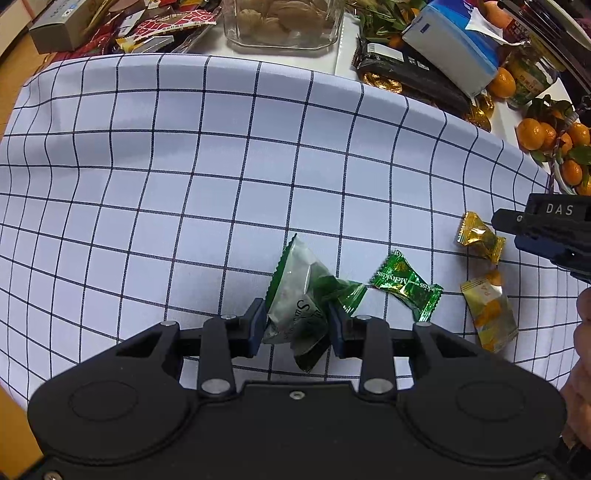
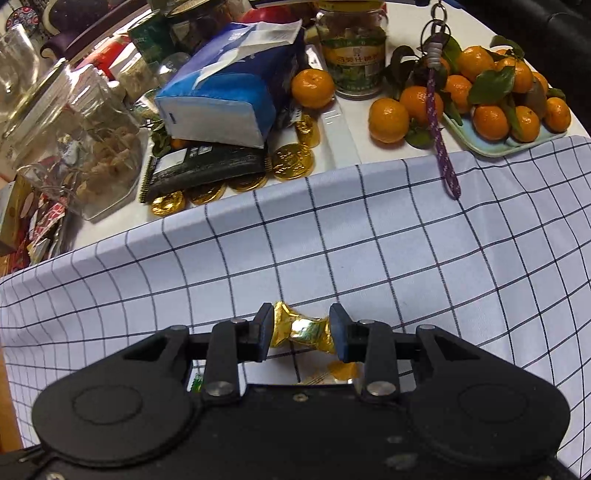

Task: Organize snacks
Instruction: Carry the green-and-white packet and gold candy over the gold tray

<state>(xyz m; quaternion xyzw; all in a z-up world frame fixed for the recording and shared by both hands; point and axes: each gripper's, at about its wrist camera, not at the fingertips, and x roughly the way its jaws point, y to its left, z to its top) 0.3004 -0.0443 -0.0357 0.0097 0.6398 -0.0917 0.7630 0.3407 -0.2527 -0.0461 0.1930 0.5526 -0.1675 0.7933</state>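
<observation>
Left claw (image 1: 297,325): clenched on a green-and-white packet (image 1: 295,299), blue pads pressed to both its sides; the packet is crumpled between them, its serrated green edge pointing away over the cloth.
Right claw (image 2: 302,329): grasping a gold candy (image 2: 301,329) end to end, one twisted wrapper tail against each pad. In the left view its dark body (image 1: 546,236) comes in from the right edge, just beside that candy (image 1: 479,237).
Hand (image 1: 580,373): part of it shows at the right edge of the left view, below the right claw.
Cloth (image 1: 184,166): pale with a dark grid, spread over the near part of the table and wrinkled toward the left.
Green candy (image 1: 408,283): lying loose on the cloth, just right of the left claw, apart from the packet.
Yellow packet (image 1: 489,314): flat on the cloth, near the green candy and below the gold candy; in the right view only a sliver of it (image 2: 341,371) peeks out under the claw.
Far edge: a blue tissue pack (image 2: 225,99) leans on a black packet (image 2: 207,166), with gold coins (image 2: 291,161) scattered at the cloth's edge.
Jars: one glass jar (image 1: 284,22) of pale snacks behind the cloth; one labelled jar (image 2: 354,55) by the fruit.
Oranges (image 2: 491,99): heaped with leaves on a pale tray (image 2: 491,149), a few loose beside it.
Purple cord (image 2: 441,136): hanging from a key ring, its end resting on the cloth.
</observation>
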